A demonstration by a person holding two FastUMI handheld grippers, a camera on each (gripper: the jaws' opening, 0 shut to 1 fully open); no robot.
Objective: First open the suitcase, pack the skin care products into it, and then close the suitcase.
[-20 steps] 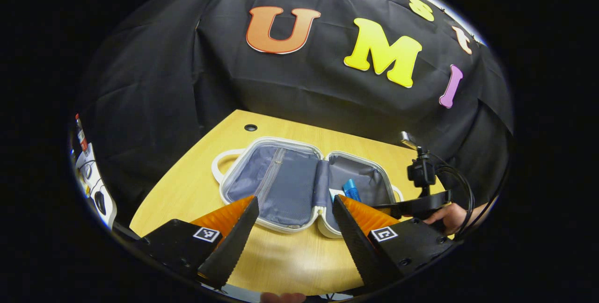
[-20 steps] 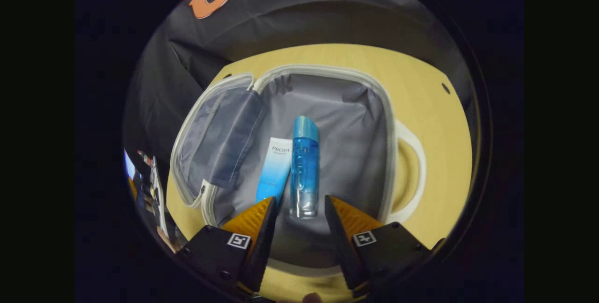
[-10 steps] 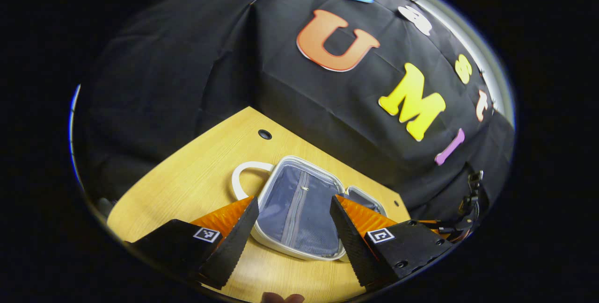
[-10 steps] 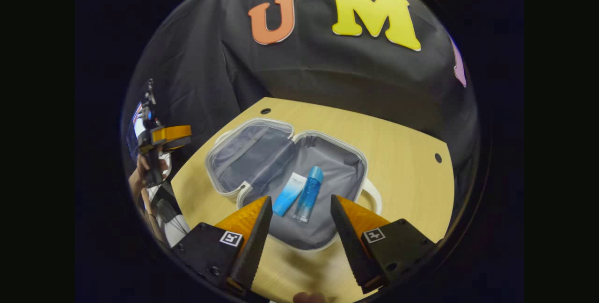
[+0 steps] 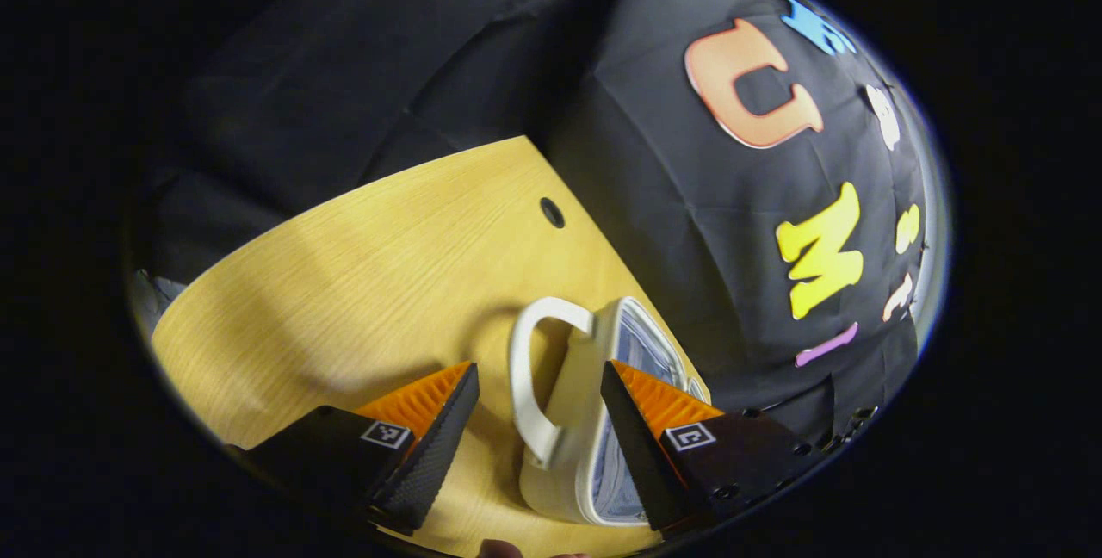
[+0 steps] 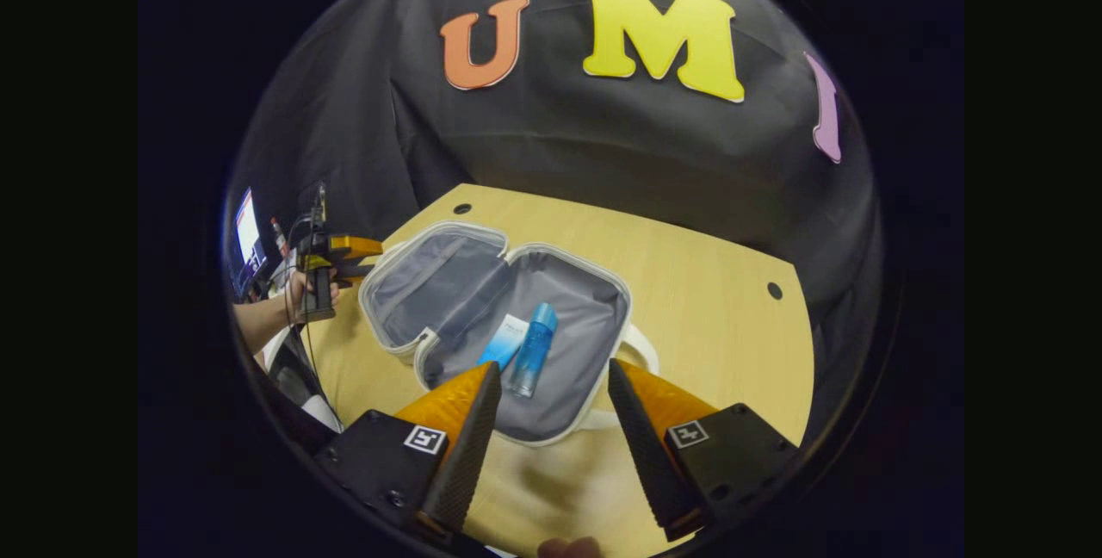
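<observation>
Over the last second the left gripper (image 5: pixel 534 433) has swung away from facing the open suitcase (image 5: pixel 594 420) head-on; it now comes at the case from its left end, near the table's (image 5: pixel 362 282) left edge, with the white handle (image 5: pixel 529 386) between its spread fingers. In the right gripper view, the left gripper (image 6: pixel 366 258) now sits just beside the lid half's outer edge. The right gripper (image 6: pixel 551 420) has pulled back from close over the blue bottle (image 6: pixel 531 349) and the tube (image 6: pixel 505 341), so the whole suitcase (image 6: pixel 495 317) now shows beyond its parted fingers.
</observation>
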